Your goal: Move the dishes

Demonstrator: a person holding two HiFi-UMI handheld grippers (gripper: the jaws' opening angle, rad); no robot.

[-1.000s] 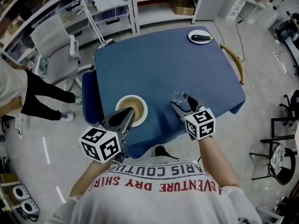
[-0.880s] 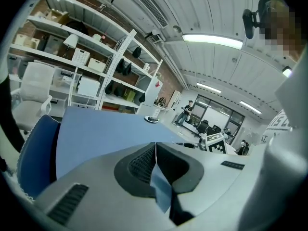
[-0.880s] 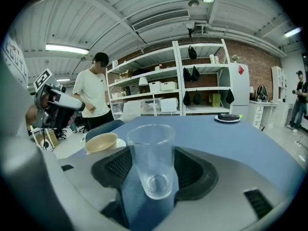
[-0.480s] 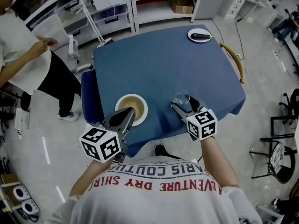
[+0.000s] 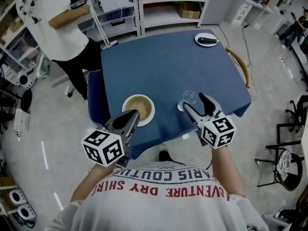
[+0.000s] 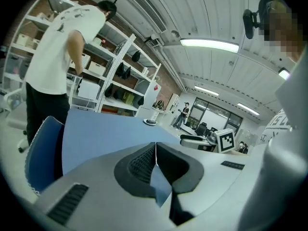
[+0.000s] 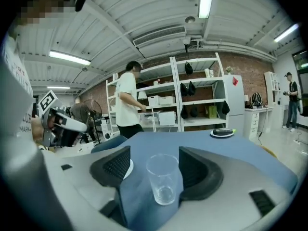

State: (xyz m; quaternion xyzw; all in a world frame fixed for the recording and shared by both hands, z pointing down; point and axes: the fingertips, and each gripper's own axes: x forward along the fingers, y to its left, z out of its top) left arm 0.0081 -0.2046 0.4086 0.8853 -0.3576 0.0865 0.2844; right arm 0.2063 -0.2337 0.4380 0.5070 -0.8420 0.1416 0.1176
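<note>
right tool (image 5: 194,101) straddles the glass (image 5: 189,97), jaws wide; left tool (image 5: 133,114) closed.

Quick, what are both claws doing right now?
Left claw: closed, empty.
Right claw: open, with the cup between its jaws.

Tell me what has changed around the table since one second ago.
The bystander walked from the table's left side to the shelves. The right tongs shifted slightly rightward, still open around the glass. The left tongs stayed shut by the bowl; glass and bowl did not move.
</note>
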